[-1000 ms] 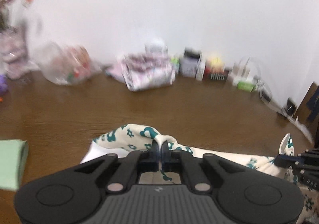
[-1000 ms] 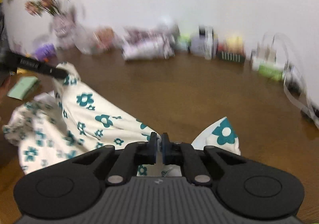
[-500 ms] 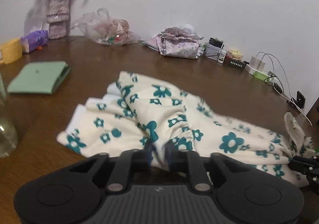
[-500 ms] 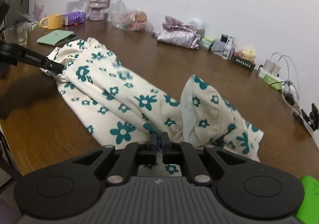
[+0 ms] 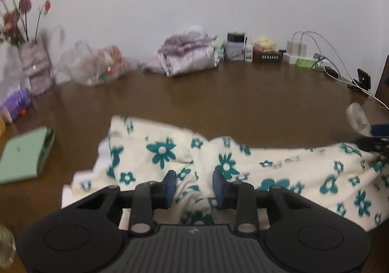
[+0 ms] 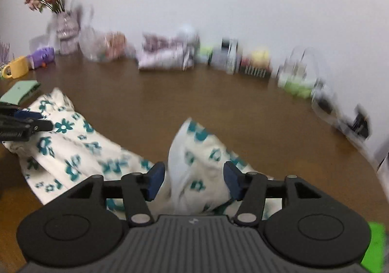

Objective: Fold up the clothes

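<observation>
Both grippers, left gripper (image 5: 194, 186) and right gripper (image 6: 193, 180), released one floral garment (image 5: 267, 166), now apart.

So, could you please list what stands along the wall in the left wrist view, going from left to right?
Flower vase → clear plastic bag → folded purple cloth bundle → small boxes → white chargers with cables.

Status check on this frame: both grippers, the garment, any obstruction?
Left gripper open, right gripper open. Floral garment bunched on table, unfolded. Nothing blocking.
</observation>
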